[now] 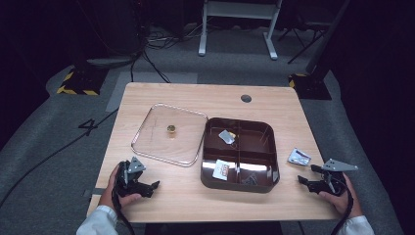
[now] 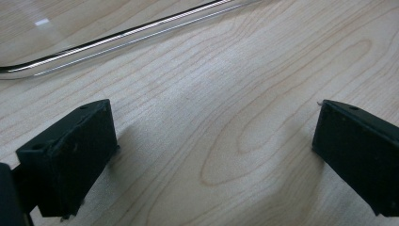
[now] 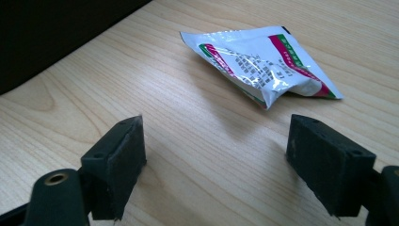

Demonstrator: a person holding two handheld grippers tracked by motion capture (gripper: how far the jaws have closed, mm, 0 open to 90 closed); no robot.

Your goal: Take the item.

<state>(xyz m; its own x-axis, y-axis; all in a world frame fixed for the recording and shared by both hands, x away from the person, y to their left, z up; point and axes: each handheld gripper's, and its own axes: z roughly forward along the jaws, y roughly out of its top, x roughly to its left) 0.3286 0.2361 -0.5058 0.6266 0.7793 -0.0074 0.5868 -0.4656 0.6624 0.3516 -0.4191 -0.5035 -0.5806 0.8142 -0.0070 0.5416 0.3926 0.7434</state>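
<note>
A dark brown divided tray (image 1: 270,142) sits mid-table with small packets in its compartments. To its left lies a clear lid (image 1: 147,137) with a small gold knob (image 1: 171,129). A silver sachet with red and green print (image 1: 299,156) (image 3: 263,66) lies on the wood right of the tray. My right gripper (image 1: 304,181) (image 3: 216,160) rests open on the table just short of the sachet. At the front left my left gripper (image 1: 152,188) (image 2: 211,150) is open over bare wood, the lid's rim (image 2: 117,37) beyond it.
The wooden table (image 1: 171,196) has a round cable hole (image 1: 246,98) at the back right. The tray's dark wall (image 3: 56,33) rises left of the sachet in the right gripper view. Cables and stand legs lie on the grey floor behind.
</note>
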